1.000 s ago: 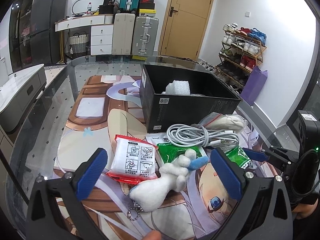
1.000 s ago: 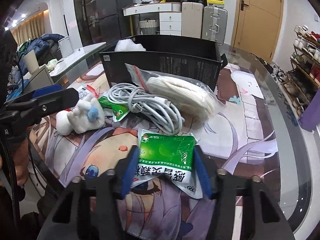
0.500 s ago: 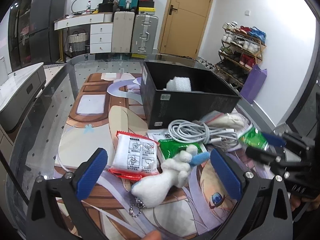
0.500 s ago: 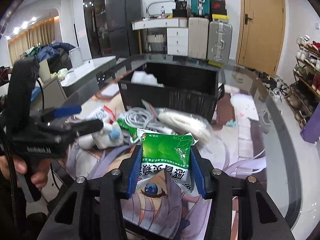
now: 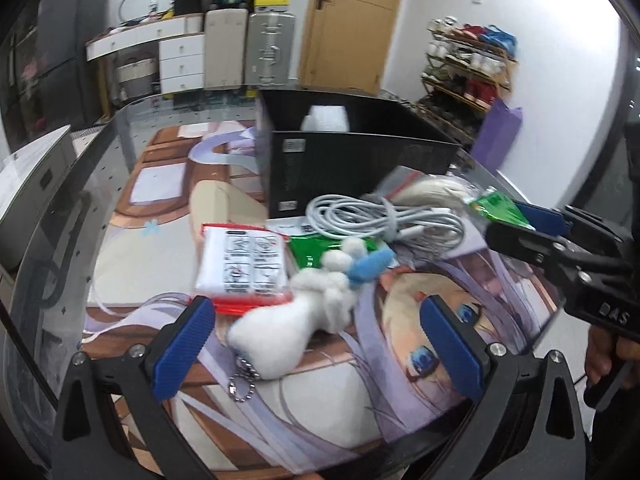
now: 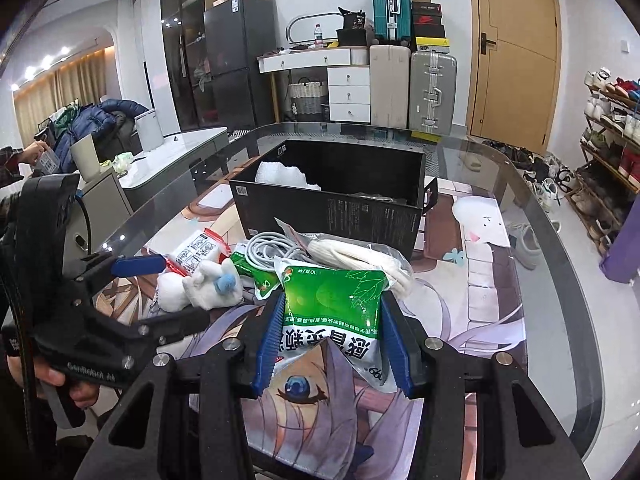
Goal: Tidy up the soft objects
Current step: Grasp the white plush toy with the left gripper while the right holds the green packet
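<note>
My right gripper (image 6: 330,338) is shut on a green and white pouch (image 6: 330,312), held up off the printed mat; in the left wrist view the same pouch (image 5: 498,206) shows at the right in those jaws. My left gripper (image 5: 320,344) stands open just above the mat, with a white plush keychain toy (image 5: 296,320) lying between its fingers, untouched. A red-edged white packet (image 5: 242,266), a second green pouch (image 5: 316,250), a coiled white cable (image 5: 380,218) and a bagged pale bundle (image 6: 360,256) lie in front of the open black box (image 6: 332,212).
White foam (image 6: 282,174) sits inside the black box. The glass table's curved edge (image 6: 560,264) runs along the right. A low grey-white cabinet (image 6: 168,148) stands to the left, and suitcases, drawers and a shoe rack line the far walls.
My right gripper rose from the mat with the green pouch clamped in it. The left gripper stayed open around the plush toy, shifting only slightly.
</note>
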`<state>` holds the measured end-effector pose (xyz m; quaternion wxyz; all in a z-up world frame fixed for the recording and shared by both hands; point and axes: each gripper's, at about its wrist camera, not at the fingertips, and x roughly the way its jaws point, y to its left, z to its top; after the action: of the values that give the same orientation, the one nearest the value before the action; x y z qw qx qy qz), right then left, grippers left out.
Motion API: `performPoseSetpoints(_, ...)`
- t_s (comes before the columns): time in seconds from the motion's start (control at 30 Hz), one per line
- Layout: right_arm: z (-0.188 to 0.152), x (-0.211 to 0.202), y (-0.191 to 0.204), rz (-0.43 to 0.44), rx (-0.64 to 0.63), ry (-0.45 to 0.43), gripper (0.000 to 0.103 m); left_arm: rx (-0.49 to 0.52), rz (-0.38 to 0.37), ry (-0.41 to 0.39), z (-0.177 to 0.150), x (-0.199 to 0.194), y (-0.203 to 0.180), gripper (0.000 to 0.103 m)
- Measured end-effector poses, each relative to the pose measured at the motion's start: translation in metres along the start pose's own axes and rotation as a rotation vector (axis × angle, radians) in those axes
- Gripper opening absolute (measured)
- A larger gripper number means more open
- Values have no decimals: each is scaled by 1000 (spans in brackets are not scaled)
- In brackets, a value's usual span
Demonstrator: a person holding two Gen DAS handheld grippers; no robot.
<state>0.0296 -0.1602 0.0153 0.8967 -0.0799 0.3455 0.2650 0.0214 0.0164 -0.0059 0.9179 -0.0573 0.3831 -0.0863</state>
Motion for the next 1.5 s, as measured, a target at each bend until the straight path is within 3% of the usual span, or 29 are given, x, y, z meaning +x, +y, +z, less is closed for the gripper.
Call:
performPoseSetpoints(0.07,0,0,0,2,3,0,47,1,-15,-5,0,-3,-1,101)
performPoseSetpoints(0.23,-1,1,1,18,7,5,47,42,-62,-5,2,-4,-8,87)
performPoseSetpoints(0.3,-1,1,2,16,1,5,47,72,-62,11,1,-1,-13,70)
performPoseSetpoints(0.33,-1,1,2,20,0,6,47,79,-54,24,1,1,-14,68)
performPoseSetpoints(0.5,-2,1,-1,11,8,5,47,90,-107,41,3,4,-20,67)
performPoseSetpoints(0.87,-1,1,-6,5,16,3,47,196,-30,65,6,22,-42,67)
performPoseSetpoints(1.03,-1,1,-8,3,20,3,47,199,-37,62,6,18,-38,51)
performPoseSetpoints(1.2,0,2,-8,0,20,2,47,206,-54,45,4,9,-37,25)
performPoseSetpoints(1.5,0,-1,-7,-3,13,-10,47,178,-123,22,-2,-5,-34,22)
